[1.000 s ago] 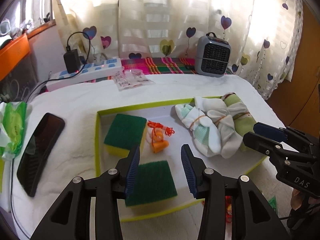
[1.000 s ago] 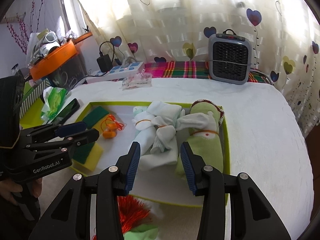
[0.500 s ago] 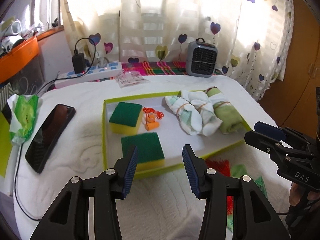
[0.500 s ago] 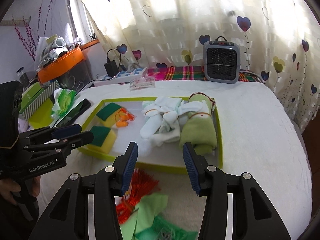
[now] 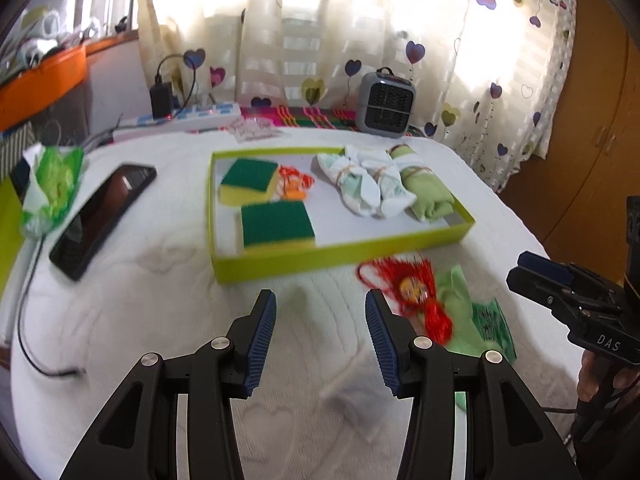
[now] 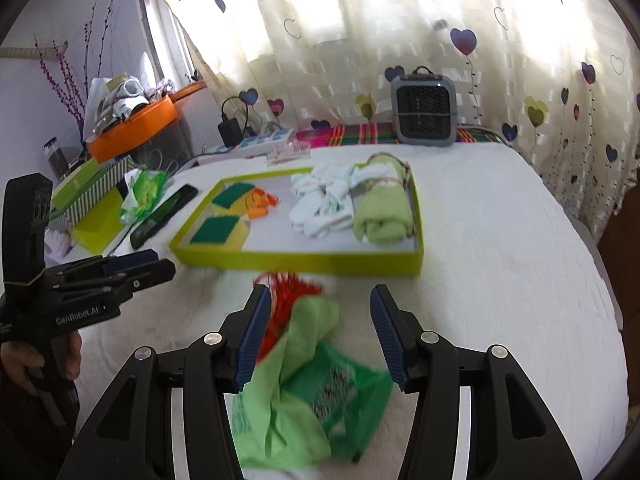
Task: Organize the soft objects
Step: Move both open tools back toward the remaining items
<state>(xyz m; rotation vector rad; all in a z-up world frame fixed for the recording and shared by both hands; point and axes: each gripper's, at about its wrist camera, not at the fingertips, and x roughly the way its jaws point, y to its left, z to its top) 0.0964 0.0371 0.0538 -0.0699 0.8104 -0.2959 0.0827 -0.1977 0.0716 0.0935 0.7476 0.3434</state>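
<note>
A lime-green tray (image 5: 344, 254) (image 6: 296, 258) on the white bed holds two green-and-yellow sponges (image 5: 276, 226) (image 6: 218, 230), orange earplugs (image 5: 294, 184), white socks (image 5: 360, 184) (image 6: 324, 208) and a rolled green towel (image 5: 426, 194) (image 6: 382, 212). In front of the tray lie a red tassel ornament (image 5: 412, 292) (image 6: 292, 292) and a green cloth bag (image 5: 468, 320) (image 6: 316, 384). My left gripper (image 5: 320, 332) is open and empty, over bare bedding. My right gripper (image 6: 320, 332) is open and empty, above the green bag.
A black phone (image 5: 104, 216) and a green tissue pack (image 5: 50, 190) lie left of the tray. A power strip (image 5: 188, 118) and a grey heater (image 5: 384, 104) stand at the back. An orange shelf (image 6: 136, 128) is at far left.
Both grippers have pulled back from over the tray toward the bed's near edge. The red tassel and green bag have come into view in front of the tray. Both stayed open.
</note>
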